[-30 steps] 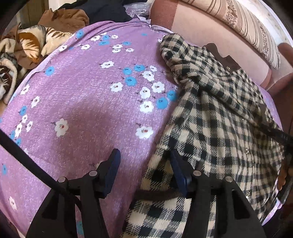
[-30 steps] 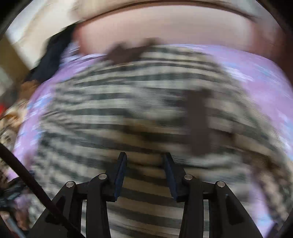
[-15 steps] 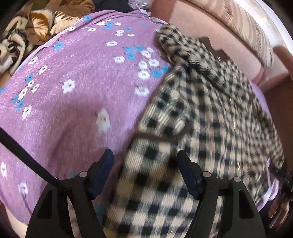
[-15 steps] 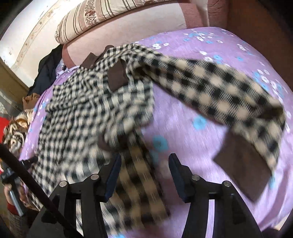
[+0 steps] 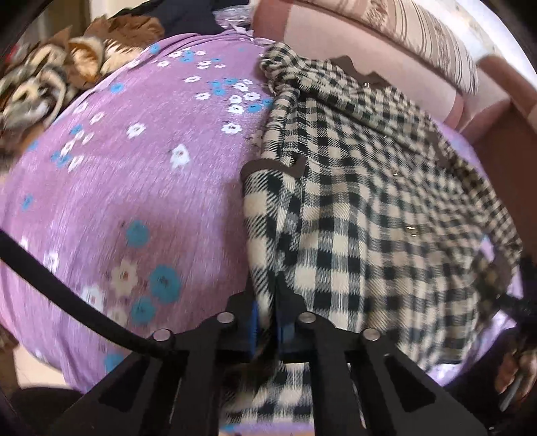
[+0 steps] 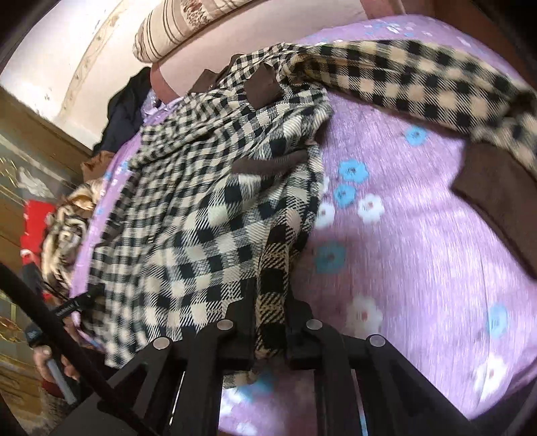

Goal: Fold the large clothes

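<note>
1. Lying spread across the bed, the black-and-cream checked woollen coat with brown trim [image 5: 369, 187] has its brown collar toward the pink padded headboard [image 5: 352, 47].
2. One long checked sleeve with a brown cuff [image 6: 496, 191] stretches away from the body of the coat over the bedding.
3. The left claw [image 5: 266, 322] has just been closing and is now clenched on the coat's hem edge, with fabric pinched between its blue pads.
4. The right claw [image 6: 270, 322] has likewise just been closing and grips a bunched fold of the same coat at its other lower edge.
5. Beneath the coat is the purple bedsheet printed with white and blue flowers [image 5: 134, 174].
6. A striped cream bolster pillow [image 6: 174, 30] rests on top of the headboard.
7. Crumpled brown and tan clothes [image 5: 50, 77] are heaped beside the bed.
</note>
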Tool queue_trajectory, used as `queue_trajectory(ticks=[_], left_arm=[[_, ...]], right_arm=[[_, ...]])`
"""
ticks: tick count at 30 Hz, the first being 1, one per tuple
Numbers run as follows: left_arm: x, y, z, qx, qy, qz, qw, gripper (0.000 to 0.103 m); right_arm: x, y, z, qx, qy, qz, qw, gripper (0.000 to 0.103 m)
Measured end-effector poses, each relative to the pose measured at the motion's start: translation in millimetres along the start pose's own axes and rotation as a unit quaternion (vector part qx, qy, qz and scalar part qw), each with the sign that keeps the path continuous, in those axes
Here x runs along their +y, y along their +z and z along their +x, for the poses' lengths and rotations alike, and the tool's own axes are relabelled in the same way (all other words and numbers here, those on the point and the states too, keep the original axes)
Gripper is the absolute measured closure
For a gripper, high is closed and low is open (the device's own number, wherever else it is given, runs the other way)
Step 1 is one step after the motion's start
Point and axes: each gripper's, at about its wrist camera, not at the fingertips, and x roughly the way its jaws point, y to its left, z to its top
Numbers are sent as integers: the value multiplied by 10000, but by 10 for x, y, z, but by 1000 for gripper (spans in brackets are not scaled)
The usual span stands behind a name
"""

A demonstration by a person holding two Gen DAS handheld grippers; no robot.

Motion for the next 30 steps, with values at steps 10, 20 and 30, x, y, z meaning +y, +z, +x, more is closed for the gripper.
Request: queue_trajectory(ticks=[10,20,30], left_arm=[[189,-316,-396,-117,-71,-213,9997,98],[-25,-88,-682,-729,-312,58,9968,56],[-634,909,-208,-1266,107,774,9889,48]], right_arm=[[-41,-508,-222,425,265,118,9987,89],[38,-132,-698,-211,-149,-354,9990,70],[671,832,-387,-764,-122,-945,9925,59]])
